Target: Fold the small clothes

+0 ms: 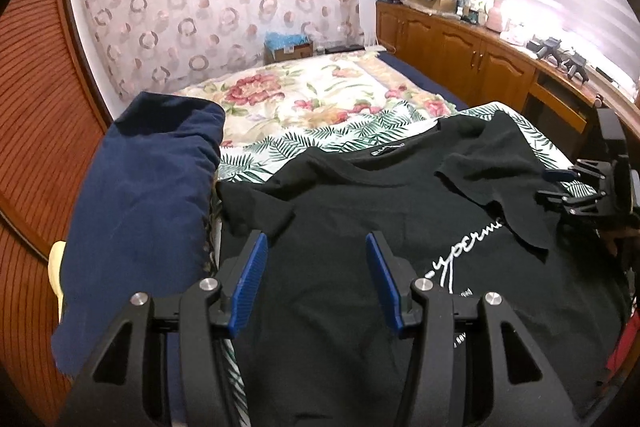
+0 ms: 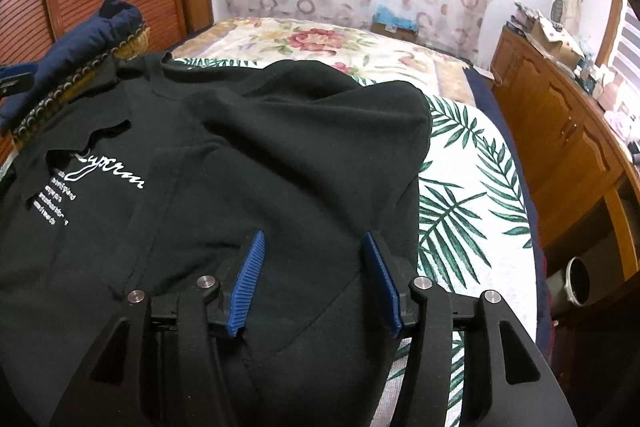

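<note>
I see the bed (image 1: pixel 320 95) carrying the black T-shirt (image 1: pixel 340 227), spread over the palm-leaf sheet (image 2: pixel 472 195). My left tool (image 1: pixel 316 279) hangs over it, blue pads wide apart, gripping nothing. My right tool (image 2: pixel 312 279) is equally spread, empty.

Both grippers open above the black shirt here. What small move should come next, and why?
Probably lower the left gripper onto the left sleeve and close. The black T-shirt's right sleeve already lies folded inward, the left one still spreads out, and both grippers, right gripper included, are open and empty.
</note>
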